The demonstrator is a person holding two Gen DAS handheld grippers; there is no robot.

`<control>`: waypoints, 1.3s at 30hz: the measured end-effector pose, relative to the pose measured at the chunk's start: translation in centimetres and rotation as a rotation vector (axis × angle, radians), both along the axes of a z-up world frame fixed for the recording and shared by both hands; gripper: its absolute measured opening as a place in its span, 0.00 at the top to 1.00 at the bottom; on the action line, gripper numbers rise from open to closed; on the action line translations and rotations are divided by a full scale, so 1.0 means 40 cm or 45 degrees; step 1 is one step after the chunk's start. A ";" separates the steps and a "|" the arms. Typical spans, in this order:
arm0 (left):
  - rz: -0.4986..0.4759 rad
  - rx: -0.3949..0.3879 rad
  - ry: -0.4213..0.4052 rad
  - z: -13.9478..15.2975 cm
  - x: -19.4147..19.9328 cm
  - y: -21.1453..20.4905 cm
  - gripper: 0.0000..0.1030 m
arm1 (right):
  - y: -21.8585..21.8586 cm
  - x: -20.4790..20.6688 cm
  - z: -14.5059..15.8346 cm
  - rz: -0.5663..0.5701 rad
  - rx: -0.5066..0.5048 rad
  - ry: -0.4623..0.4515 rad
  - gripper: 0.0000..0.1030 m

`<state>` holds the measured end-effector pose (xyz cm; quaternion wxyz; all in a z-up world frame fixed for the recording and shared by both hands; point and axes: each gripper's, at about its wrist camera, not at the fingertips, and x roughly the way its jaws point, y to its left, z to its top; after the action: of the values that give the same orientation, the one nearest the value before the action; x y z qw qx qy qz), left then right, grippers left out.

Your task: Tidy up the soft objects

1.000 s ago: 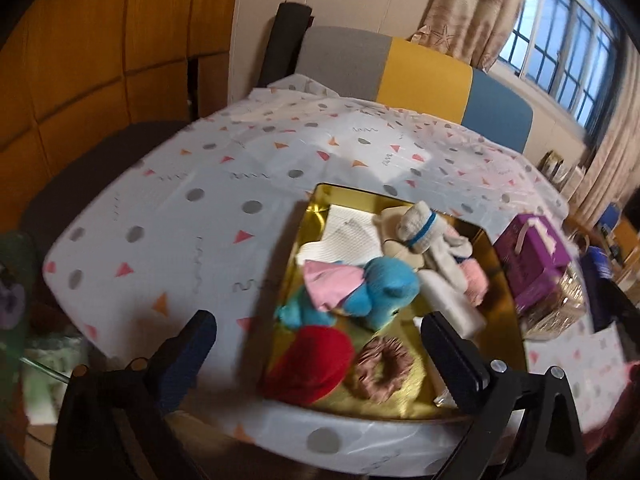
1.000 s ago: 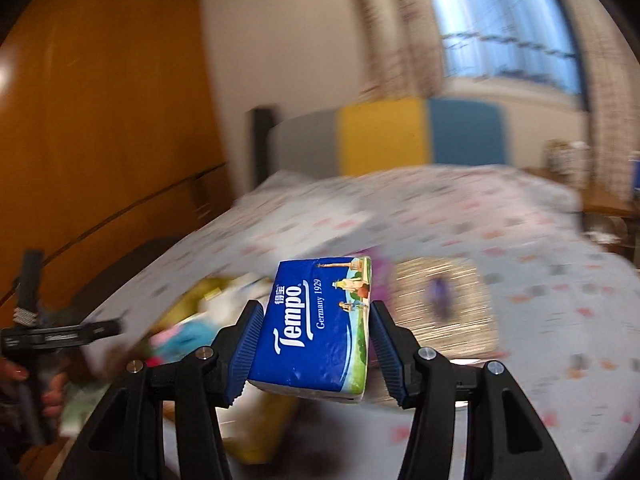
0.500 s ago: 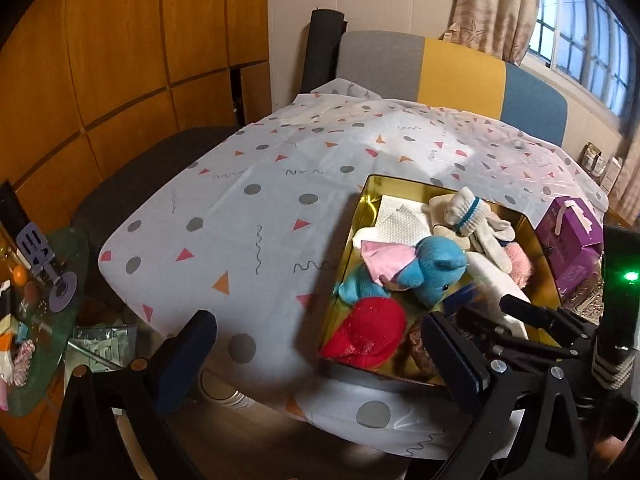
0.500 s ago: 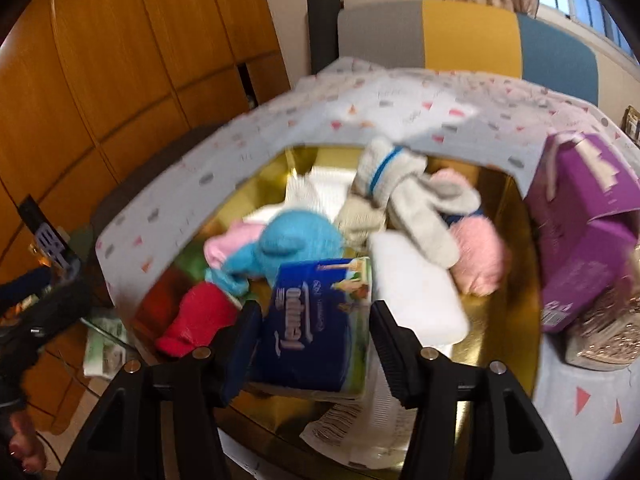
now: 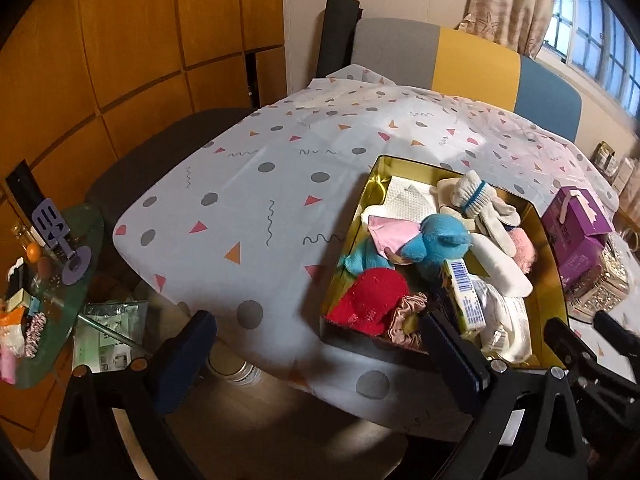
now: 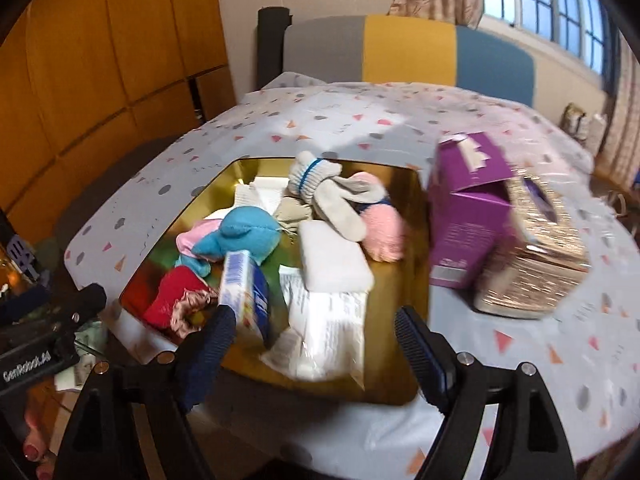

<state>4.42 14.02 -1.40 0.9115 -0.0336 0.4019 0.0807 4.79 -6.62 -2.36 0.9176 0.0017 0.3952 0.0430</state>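
Note:
A gold tray (image 6: 396, 280) on the patterned tablecloth holds a blue plush (image 6: 240, 236), a white glove (image 6: 332, 196), a pink puff (image 6: 384, 232), a white pad (image 6: 334, 264), a red hat (image 6: 172, 292) and a wrapped white pack (image 6: 328, 328). The blue tissue pack (image 6: 246, 292) lies tipped in the tray beside the plush, close to my right gripper's left finger. My right gripper (image 6: 314, 320) hangs over the tray's near edge; its jaws are opening and the pads do not press the pack. My left gripper (image 5: 318, 326) is open and empty at the table's near edge, left of the tissue pack (image 5: 466, 300).
A purple box (image 6: 468, 216) and a glittery tissue box (image 6: 536, 264) stand right of the tray. A grey, yellow and blue chair back (image 5: 460, 56) is behind the table. A glass side table (image 5: 44, 280) with small items stands low at the left.
My right gripper came down over the tray, spread its jaws and let go of the tissue pack, which now lies tipped in the tray. The left gripper drew back a little.

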 end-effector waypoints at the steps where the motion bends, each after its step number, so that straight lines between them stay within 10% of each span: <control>1: 0.000 0.016 -0.010 0.007 -0.010 -0.003 0.00 | 0.006 -0.015 0.011 -0.027 -0.046 -0.008 0.19; 39: -0.036 0.095 0.015 0.048 -0.085 -0.042 0.00 | -0.030 -0.140 0.080 -0.222 -0.035 -0.028 0.19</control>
<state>1.01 12.36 0.51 0.9108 0.0066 0.4044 0.0831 -0.82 -7.81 0.83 0.9221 0.0231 0.3840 -0.0424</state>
